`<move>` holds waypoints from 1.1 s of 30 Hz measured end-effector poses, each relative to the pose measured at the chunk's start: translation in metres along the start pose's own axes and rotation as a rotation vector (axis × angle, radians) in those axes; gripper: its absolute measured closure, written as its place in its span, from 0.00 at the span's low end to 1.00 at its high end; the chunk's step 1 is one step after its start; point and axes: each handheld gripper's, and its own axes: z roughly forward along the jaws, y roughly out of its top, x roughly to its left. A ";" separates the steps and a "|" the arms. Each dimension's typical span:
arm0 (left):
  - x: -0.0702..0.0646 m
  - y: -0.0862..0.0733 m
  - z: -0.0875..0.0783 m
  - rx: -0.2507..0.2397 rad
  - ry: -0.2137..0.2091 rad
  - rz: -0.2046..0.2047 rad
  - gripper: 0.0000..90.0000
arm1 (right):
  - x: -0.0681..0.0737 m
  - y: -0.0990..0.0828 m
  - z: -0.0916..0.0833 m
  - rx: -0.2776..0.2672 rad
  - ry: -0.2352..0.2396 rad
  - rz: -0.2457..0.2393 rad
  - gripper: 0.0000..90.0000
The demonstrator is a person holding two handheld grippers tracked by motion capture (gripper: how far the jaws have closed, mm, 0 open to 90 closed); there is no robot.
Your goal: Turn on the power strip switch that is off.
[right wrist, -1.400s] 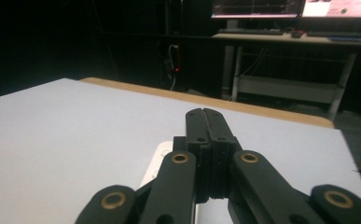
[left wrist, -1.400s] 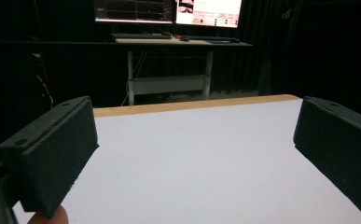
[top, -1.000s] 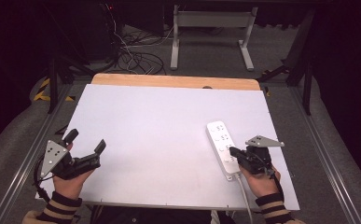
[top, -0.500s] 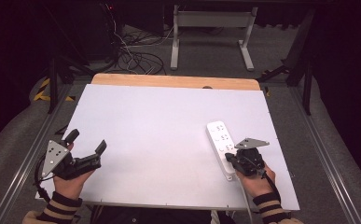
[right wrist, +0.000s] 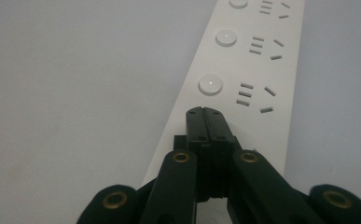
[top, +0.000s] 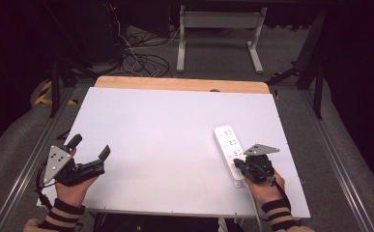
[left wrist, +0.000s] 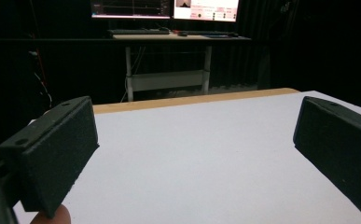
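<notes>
Power strip [top: 228, 150] — white, long, lying flat on the right side of the tabletop [top: 165, 135], running from mid-depth toward the near edge. Round buttons [right wrist: 210, 84] paired with slotted sockets [right wrist: 254, 97] show along its face.

Right tongs [top: 237, 163] — jaws pressed together with nothing between them, tips over the near part of the strip, just short of the nearest button; whether they touch the surface cannot be told. Right hand [top: 266, 186] behind, striped cuff at the wrist.

Left tongs [top: 90, 152] — jaws spread wide and empty, above bare white surface near the left front corner, well apart from the strip. Left hand [top: 71, 188] gripping the body.

Beyond the far wooden edge — a desk [left wrist: 169, 39] with lit monitors [left wrist: 164, 8], and cables [top: 141, 55] on the floor.
</notes>
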 end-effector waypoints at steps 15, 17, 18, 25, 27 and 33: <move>0.000 0.000 -0.001 0.001 0.000 0.004 0.00 | 0.009 0.001 0.002 0.011 -0.045 -0.048 1.00; 0.000 0.000 -0.001 0.001 0.000 0.004 0.00 | 0.008 0.000 0.002 0.004 -0.042 -0.042 1.00; 0.001 0.000 -0.001 0.001 0.003 0.000 0.00 | 0.008 0.001 0.002 0.007 -0.042 -0.041 1.00; 0.001 0.000 -0.002 0.000 0.004 0.002 0.00 | 0.011 0.001 0.003 0.011 -0.046 -0.054 1.00; 0.001 0.000 -0.002 0.000 0.005 0.000 0.00 | 0.011 0.001 0.003 0.016 -0.053 -0.062 1.00; 0.001 0.000 -0.003 0.000 0.008 0.002 0.01 | 0.010 0.002 0.003 0.017 -0.042 -0.052 1.00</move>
